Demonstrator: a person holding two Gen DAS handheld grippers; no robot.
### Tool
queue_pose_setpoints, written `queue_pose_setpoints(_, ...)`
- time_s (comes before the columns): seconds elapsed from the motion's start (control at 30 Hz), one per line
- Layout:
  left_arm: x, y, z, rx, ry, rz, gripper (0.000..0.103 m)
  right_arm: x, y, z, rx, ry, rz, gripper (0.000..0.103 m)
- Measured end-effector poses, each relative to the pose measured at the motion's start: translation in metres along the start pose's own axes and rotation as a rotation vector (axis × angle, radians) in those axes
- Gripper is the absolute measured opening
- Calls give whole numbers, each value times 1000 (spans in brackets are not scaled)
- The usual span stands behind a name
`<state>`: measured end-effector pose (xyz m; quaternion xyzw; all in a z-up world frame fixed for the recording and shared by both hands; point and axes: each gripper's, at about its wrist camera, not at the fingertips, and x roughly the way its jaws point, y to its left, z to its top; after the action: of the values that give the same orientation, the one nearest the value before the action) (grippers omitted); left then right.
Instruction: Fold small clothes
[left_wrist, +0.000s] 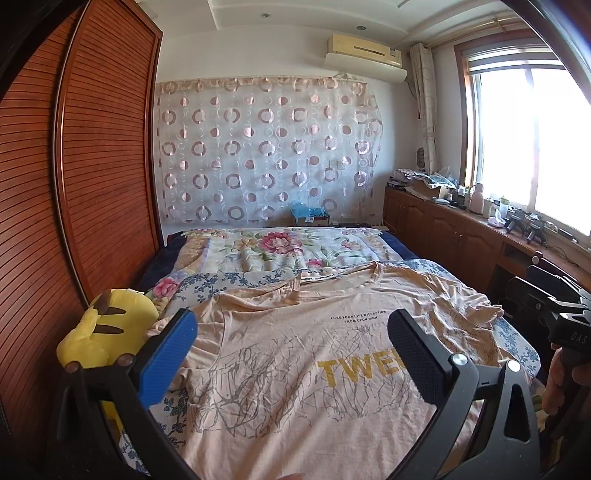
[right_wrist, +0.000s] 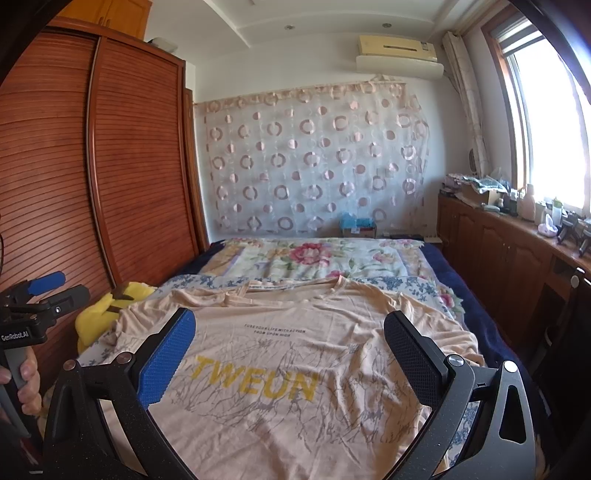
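Ribbed tongs (left_wrist: 291, 354) gape above wrinkled peach T-shirt (left_wrist: 295, 406) lying flat.

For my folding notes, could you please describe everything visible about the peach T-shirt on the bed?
The peach T-shirt looks like thin, wrinkled jersey. It lies spread front-up, unfolded, on the floral bedding, neckline toward the far wall. It bears yellow "TWEUN" lettering, small black text above and grey branch-like lines. One sleeve bunches beside the yellow plush toy. Neither gripper touches it.
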<state>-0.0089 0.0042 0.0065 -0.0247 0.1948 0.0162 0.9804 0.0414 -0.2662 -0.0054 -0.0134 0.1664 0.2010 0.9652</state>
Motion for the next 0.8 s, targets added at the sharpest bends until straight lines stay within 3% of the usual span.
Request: queue_pose_setpoints(0.8,3,1,1,10,-1,9,103,0,-3,0,1,-2,-1,103)
